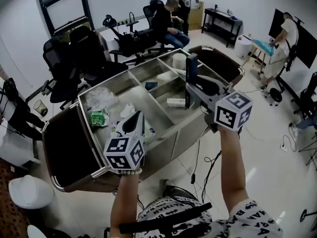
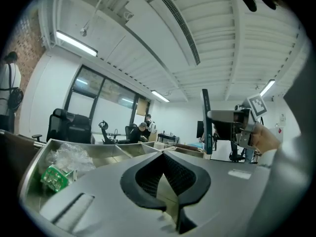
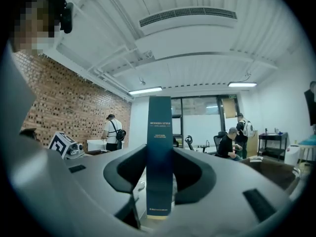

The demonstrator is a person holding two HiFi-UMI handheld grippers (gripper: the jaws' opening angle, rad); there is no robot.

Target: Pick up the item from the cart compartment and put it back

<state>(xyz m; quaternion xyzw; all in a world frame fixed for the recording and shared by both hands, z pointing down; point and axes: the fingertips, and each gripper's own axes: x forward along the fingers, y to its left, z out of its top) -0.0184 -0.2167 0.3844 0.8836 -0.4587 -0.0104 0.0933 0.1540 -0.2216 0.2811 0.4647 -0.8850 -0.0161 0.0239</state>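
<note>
Right gripper view is showing the right tongs [image 3: 159,174] clamping a tall dark-blue box [image 3: 159,147] upright above the cart [image 1: 190,128]; lowering it straight is looking wisest, the left tongs [image 2: 165,174] resting together, empty.

Left gripper [image 2: 163,153] closed, right gripper [image 3: 159,157] clamped.

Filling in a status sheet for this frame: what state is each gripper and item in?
left hand-held gripper: shut, empty.
right hand-held gripper: shut on dark blue box.
dark blue box: held upright over the cart.
green packet: lying in a cart compartment.
</note>
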